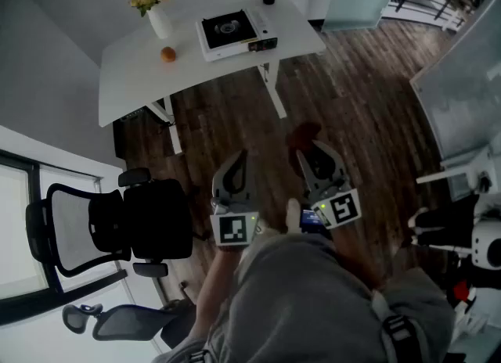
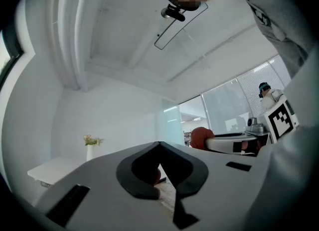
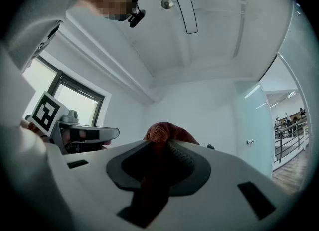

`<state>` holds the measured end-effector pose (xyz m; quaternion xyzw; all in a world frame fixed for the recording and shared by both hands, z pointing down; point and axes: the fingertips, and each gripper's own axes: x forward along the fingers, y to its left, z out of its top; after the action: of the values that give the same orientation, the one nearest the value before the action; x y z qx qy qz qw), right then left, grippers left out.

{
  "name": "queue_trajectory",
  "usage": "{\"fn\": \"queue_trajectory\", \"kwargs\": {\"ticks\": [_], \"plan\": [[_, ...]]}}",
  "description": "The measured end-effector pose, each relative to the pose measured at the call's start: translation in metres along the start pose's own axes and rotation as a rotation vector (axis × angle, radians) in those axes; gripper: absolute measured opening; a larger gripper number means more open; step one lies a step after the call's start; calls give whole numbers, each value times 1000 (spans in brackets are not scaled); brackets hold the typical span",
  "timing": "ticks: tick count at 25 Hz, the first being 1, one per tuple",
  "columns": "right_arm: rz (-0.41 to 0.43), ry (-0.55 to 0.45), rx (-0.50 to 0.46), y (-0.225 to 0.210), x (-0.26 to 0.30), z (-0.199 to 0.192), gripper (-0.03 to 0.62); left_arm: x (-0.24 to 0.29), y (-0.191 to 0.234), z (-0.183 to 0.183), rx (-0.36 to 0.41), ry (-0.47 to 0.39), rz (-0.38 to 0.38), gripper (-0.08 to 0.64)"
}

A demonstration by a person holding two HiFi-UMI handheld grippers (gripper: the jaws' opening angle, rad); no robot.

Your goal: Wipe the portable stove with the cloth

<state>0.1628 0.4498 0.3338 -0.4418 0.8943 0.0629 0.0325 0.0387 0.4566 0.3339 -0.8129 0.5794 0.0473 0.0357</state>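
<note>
Altogether two tongs: left tongs (image 1: 238,155) together, empty; right tongs (image 1: 311,149) tight on one red cloth (image 3: 167,133); one stove (image 1: 231,31) beyond.

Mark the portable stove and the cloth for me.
White portable stove, black burner (image 1: 228,28): head view, on its burner plate.
Rust-red woven cloth (image 3: 164,133): right gripper view, on the bunched fold above the jaws.

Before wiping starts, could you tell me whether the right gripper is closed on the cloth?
Closed: the right gripper pinches the red cloth between its jaws.
</note>
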Motion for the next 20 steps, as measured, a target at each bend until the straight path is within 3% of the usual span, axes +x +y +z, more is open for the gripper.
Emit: {"fn": "queue_trajectory", "kwargs": {"ticks": [10, 15, 20], "plan": [[67, 76, 73, 5, 32, -29, 107, 15, 22, -20, -28, 2, -28, 26], [83, 80, 79, -14, 63, -43, 107, 46, 45, -37, -25, 59, 18, 26], [87, 74, 101, -52, 109, -60, 108, 94, 60, -44, 30, 89, 15, 26]]}}
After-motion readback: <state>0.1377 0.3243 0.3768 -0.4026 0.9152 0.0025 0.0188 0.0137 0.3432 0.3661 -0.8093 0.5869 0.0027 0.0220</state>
